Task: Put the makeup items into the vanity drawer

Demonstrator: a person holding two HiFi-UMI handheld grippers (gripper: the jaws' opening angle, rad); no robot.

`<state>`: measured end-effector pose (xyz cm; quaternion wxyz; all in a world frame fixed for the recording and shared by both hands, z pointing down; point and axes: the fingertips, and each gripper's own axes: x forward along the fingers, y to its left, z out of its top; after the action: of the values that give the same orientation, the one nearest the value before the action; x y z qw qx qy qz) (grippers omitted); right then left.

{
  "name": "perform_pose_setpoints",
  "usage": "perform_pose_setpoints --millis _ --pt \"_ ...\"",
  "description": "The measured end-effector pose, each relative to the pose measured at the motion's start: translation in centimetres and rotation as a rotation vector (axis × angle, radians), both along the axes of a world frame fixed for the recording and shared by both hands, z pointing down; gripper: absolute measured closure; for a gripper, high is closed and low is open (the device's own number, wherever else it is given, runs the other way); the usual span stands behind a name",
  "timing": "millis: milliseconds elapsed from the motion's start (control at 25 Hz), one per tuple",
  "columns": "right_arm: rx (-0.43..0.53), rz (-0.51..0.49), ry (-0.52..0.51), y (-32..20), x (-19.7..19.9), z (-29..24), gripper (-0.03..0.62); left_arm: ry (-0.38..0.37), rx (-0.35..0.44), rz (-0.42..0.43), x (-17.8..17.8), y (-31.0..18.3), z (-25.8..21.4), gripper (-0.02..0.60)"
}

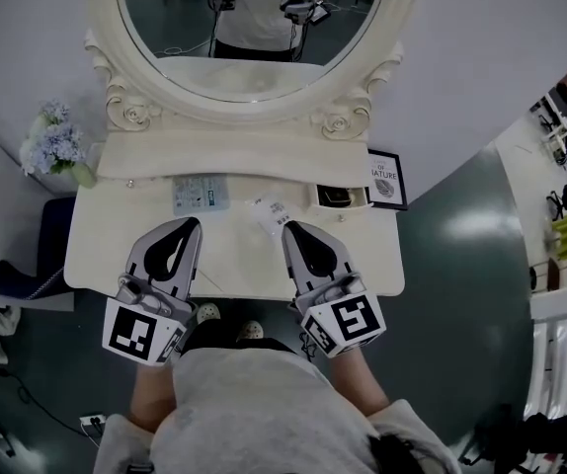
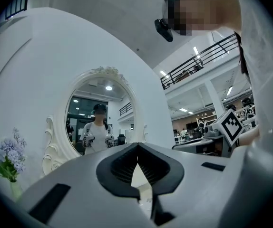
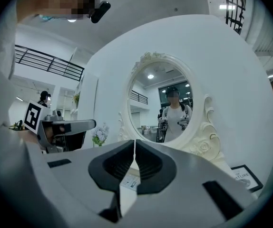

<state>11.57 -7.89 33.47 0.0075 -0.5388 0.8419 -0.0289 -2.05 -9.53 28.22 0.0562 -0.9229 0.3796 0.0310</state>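
Observation:
On the cream vanity top (image 1: 116, 255) lie a pale blue packet (image 1: 201, 194), a small white packet (image 1: 271, 213) and a dark compact (image 1: 338, 197) near the back ledge. My left gripper (image 1: 194, 223) hovers just in front of the blue packet, jaws shut with nothing between them. My right gripper (image 1: 287, 228) sits beside the white packet, also shut and empty. In the left gripper view the closed tips (image 2: 137, 145) point at the oval mirror (image 2: 98, 122). The right gripper (image 3: 134, 141) faces the mirror (image 3: 167, 106) too, with the white packet (image 3: 129, 184) showing below its jaws. No open drawer is in view.
A framed sign (image 1: 386, 178) leans at the table's back right. A vase of pale blue flowers (image 1: 56, 144) stands at the back left. A dark blue seat (image 1: 27, 255) sits left of the vanity. A power strip and cable (image 1: 91, 423) lie on the floor.

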Motion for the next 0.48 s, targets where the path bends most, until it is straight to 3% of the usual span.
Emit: perform_pose_setpoints --millis 480 --pt "-0.163 -0.070 0.069 -2.6 -4.0 5.4 0.569 -0.015 -0.031 -0.005 -2.1 -2.3 0.8 0.568"
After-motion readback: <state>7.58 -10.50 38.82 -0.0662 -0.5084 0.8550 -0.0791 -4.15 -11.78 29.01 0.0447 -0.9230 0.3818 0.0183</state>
